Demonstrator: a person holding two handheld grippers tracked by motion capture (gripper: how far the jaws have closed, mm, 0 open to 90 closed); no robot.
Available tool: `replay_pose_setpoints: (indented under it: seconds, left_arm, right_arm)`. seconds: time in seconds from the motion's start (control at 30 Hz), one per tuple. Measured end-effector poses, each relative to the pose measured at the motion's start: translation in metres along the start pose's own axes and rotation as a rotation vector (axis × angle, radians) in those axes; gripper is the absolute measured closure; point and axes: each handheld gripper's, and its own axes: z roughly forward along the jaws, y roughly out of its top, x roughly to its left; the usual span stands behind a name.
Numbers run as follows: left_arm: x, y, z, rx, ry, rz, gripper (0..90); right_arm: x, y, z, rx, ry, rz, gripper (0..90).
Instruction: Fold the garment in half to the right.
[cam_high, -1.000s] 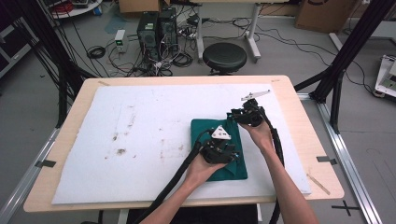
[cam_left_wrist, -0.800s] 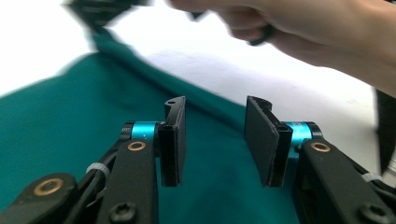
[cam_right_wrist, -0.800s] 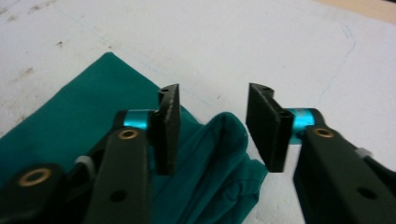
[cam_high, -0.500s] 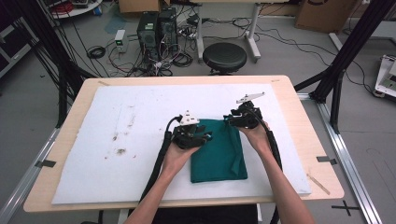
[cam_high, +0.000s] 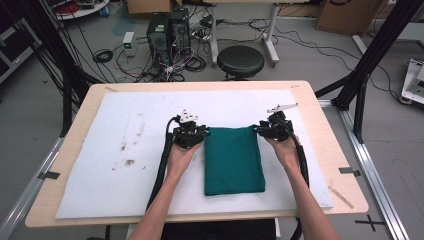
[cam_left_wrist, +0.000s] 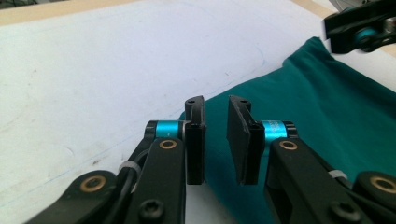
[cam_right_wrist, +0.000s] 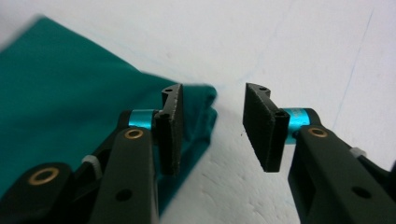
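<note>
Cloth first: a dark green folded rectangle of fabric (cam_high: 233, 160) lies flat on the white foam sheet (cam_high: 100, 165) that covers the light wooden table (cam_high: 345, 165), a little right of the sheet's middle, with its long sides running from the far side toward the near edge and its near end well short of the sheet's near edge. The black two-jaw left gripper (cam_high: 197, 136), held in the person's left hand (cam_high: 181, 156), sits at the cloth's far left corner; in the left gripper view its pads (cam_left_wrist: 196, 137) stand a narrow gap apart after just closing in, with green fabric seen through the gap behind them but no fold pinched between them, so the jaws are open. The black two-jaw right gripper (cam_high: 261, 131), held in the person's right hand (cam_high: 285, 150), sits at the cloth's far right corner; in the right gripper view its jaws have also just been closing and stand wider apart, the one pad (cam_right_wrist: 172, 133) lying over the corner of the cloth and the other pad (cam_right_wrist: 264, 126) over bare white sheet, nothing clamped between them. Brown smudges (cam_high: 127, 155) mark the sheet toward its left edge, well apart from the cloth. Both forearms come in across the table's near edge.
</note>
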Motion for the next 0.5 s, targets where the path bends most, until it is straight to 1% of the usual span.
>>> replay_pose_setpoints:
  seconds: [0.03,0.07,0.1,0.17,0.2,0.23,0.27,0.3,0.33,0.4,0.47,0.5]
  left_arm:
    - [0.000,0.000,0.002,0.002,0.001,-0.001,77.1]
    - [0.000,0.001,0.004,0.000,-0.004,0.002,77.5]
    - [-0.001,0.001,0.008,0.005,-0.004,0.006,77.8]
    - [0.000,0.001,0.015,0.025,0.007,0.012,77.8]
    - [0.000,0.000,0.017,0.031,0.015,0.013,77.9]
    - [0.001,-0.001,0.020,0.039,0.022,0.015,77.9]
    - [0.003,-0.002,0.021,0.052,0.040,0.025,77.9]
    - [0.003,-0.003,0.022,0.066,0.058,0.045,77.5]
    - [0.003,-0.003,0.023,0.076,0.069,0.061,76.2]
    - [0.002,-0.004,0.024,0.083,0.085,0.069,73.9]
    - [0.002,-0.005,0.026,0.090,0.106,0.080,73.2]
    - [0.002,-0.005,0.026,0.096,0.113,0.085,72.6]
  right_arm:
    - [0.004,0.002,-0.003,-0.029,0.007,-0.007,63.7]
    - [0.007,0.003,-0.005,-0.041,0.007,-0.018,66.1]
    - [0.012,0.005,-0.005,-0.047,0.006,-0.040,67.8]
    - [0.017,0.008,0.000,-0.031,0.008,-0.074,70.0]
    - [0.017,0.007,0.004,-0.015,0.002,-0.076,70.8]
    - [0.017,0.007,0.007,0.004,-0.006,-0.072,71.5]
    - [0.015,0.005,0.011,0.029,-0.016,-0.066,72.1]
    - [0.011,0.003,0.016,0.051,-0.018,-0.048,73.1]
    - [0.008,0.001,0.019,0.061,-0.017,-0.035,73.7]
    - [0.005,-0.002,0.023,0.069,-0.006,-0.017,74.8]
    - [0.003,-0.003,0.026,0.075,-0.011,-0.015,75.4]
    - [0.002,-0.004,0.027,0.082,-0.011,0.002,75.5]
